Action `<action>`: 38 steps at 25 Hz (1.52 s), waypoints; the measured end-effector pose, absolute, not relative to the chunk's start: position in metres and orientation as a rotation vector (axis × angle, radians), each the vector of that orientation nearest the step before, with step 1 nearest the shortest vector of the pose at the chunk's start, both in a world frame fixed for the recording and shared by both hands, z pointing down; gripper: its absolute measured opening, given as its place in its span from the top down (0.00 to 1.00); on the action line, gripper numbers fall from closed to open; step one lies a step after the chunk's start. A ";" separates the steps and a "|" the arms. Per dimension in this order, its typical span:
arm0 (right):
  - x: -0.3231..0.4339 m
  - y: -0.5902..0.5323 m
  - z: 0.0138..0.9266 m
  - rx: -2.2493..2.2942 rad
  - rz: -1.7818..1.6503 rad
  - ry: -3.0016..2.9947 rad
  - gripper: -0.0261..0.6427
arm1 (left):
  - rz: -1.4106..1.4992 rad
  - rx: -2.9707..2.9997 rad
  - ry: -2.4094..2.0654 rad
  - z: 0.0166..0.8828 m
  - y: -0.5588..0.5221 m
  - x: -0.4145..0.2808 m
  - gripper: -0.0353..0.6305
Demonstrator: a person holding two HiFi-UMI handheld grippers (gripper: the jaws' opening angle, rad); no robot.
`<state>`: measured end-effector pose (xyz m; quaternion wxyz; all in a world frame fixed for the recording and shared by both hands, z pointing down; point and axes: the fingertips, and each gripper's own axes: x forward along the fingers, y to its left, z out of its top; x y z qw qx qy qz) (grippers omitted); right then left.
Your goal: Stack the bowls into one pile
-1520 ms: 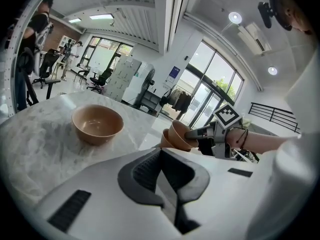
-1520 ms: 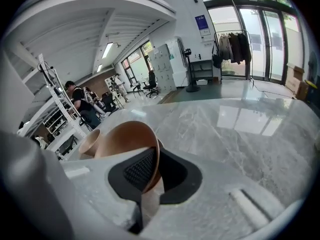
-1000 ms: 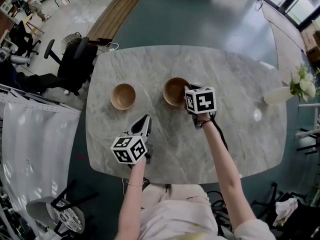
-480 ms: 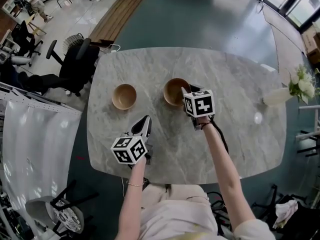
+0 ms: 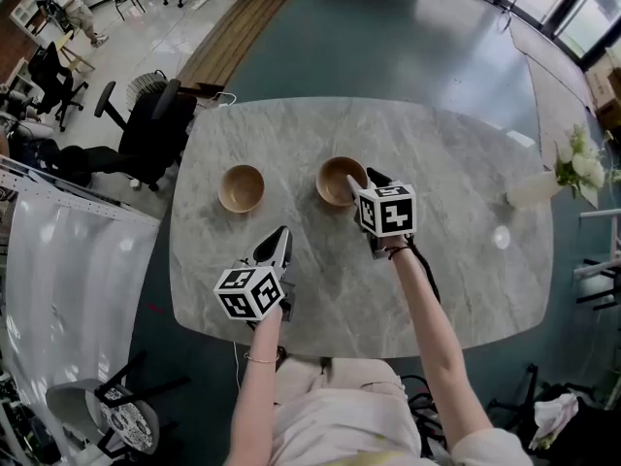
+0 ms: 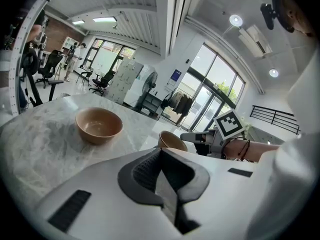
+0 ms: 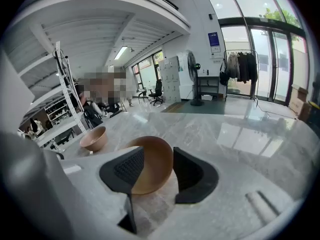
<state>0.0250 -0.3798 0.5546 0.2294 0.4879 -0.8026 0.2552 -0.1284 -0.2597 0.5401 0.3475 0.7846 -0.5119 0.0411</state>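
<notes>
Two tan wooden bowls stand apart on the marble table (image 5: 456, 260): the left bowl (image 5: 241, 188) (image 6: 99, 125) (image 7: 93, 138) and the right bowl (image 5: 340, 181) (image 6: 171, 141) (image 7: 150, 164). My right gripper (image 5: 361, 181) (image 7: 157, 171) is at the right bowl's near-right rim. Its jaws are opening, with the rim between them and a gap beside the right pad. My left gripper (image 5: 282, 236) (image 6: 162, 171) hovers over the table nearer the front edge, shut and empty, pointing toward the gap between the bowls.
A white vase with white flowers (image 5: 574, 171) stands at the table's far right edge. Black office chairs (image 5: 146, 129) are on the floor off the table's left side.
The right gripper's jaws have spread apart around the right bowl's rim, and its marker cube has drawn slightly back toward the person. The left gripper has stayed in place.
</notes>
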 end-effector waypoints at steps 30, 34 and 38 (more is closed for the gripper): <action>-0.107 -0.327 0.523 1.043 0.820 -2.470 0.71 | -0.031 1.930 -1.473 0.528 -0.225 -0.212 0.95; -0.130 -0.332 0.531 1.034 0.881 -2.470 0.71 | -0.024 1.931 -1.468 0.532 -0.231 -0.227 0.95; -0.146 -0.339 0.537 1.038 0.941 -2.467 0.71 | -0.019 1.933 -1.457 0.535 -0.236 -0.239 0.95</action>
